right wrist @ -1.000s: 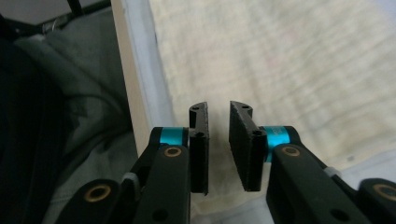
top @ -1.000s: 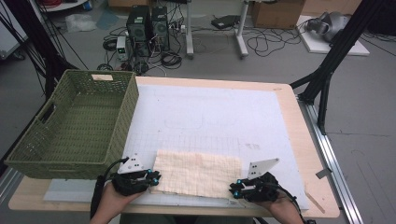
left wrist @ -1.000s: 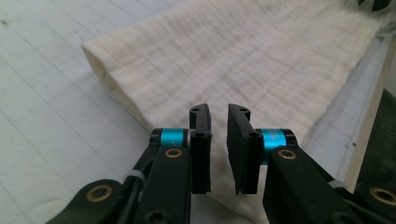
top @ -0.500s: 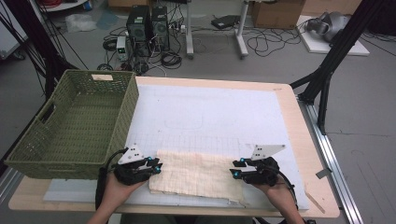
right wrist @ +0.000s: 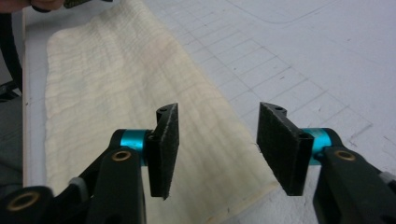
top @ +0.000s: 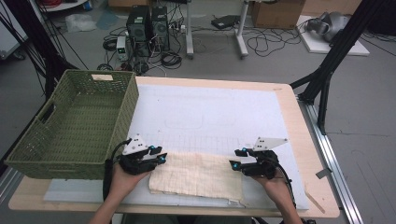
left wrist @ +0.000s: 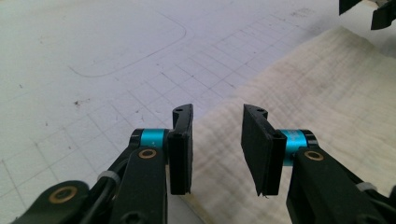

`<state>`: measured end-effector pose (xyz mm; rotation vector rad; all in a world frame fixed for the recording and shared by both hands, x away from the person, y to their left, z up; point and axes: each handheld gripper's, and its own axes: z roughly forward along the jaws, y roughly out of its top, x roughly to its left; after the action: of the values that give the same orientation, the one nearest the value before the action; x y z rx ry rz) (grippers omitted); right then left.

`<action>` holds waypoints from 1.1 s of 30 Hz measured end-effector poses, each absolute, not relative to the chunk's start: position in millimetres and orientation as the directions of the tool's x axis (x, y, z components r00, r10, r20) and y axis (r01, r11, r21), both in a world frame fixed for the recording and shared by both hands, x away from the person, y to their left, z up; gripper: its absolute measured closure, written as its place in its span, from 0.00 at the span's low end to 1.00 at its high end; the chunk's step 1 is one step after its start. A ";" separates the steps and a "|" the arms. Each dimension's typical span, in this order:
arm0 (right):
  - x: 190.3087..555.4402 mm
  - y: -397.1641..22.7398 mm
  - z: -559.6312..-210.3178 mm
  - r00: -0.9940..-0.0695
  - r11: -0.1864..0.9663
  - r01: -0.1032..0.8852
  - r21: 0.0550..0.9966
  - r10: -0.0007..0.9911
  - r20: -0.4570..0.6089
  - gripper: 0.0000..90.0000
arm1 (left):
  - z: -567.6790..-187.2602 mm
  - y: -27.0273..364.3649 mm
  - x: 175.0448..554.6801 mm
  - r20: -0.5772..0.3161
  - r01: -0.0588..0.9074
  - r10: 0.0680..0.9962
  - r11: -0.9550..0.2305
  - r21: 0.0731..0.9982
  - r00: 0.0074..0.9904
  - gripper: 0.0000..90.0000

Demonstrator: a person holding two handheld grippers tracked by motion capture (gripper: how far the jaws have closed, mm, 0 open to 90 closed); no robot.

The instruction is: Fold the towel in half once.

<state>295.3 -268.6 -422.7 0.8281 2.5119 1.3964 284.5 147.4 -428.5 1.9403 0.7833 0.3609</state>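
A folded cream cloth is seen lying flat on the white gridded mat that covers the wooden worktop, close to the near edge and roughly midway between the two hands. In the high view, the left gripper is held at the cloth's left end and the right gripper at its right end, each pointing inward toward the cloth. In the left gripper view, the left gripper is shown with its fingers spread apart; they have just been opening, and nothing is pinched between them, though the cloth lies just beyond and below the gap, its corner reaching toward the tips. In the right gripper view, the right gripper is likewise shown with its fingers spread, having just been opening, and no fabric is clamped; the cloth is spread out beneath and ahead of the gap, its edge running along the mat. The cloth's surface is seen to be lightly textured and creased, with one thin edge layer showing at its near right corner in the high view. A green woven basket stands on the left part of the worktop, just beside the left hand and apart from the cloth. The right hand rests at the near right of the mat. Beyond the worktop, computer towers and cables are visible on the floor.
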 end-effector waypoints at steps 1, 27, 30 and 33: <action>295.0 -268.3 -422.3 -0.835 0.411 0.392 0.823 0.535 0.130 0.49 | -428.6 147.1 283.8 -0.074 0.366 0.657 -0.319 0.874 0.750 0.70; 291.0 -266.6 -423.9 -0.816 0.425 0.410 0.807 0.566 0.116 0.45 | -430.2 155.0 283.3 -0.067 0.370 0.684 -0.308 0.876 0.727 0.62; 291.2 -266.5 -424.1 -0.816 0.426 0.412 0.806 0.566 0.118 0.45 | -430.1 154.6 283.2 -0.065 0.369 0.684 -0.308 0.877 0.727 0.62; 292.5 -266.6 -424.9 -0.818 0.430 0.413 0.803 0.563 0.119 0.47 | -430.9 153.5 284.5 -0.061 0.369 0.681 -0.317 0.873 0.729 0.62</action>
<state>292.5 -266.6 -424.9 0.8656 2.5108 1.3384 284.5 153.5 -430.9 1.9386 0.8050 0.3946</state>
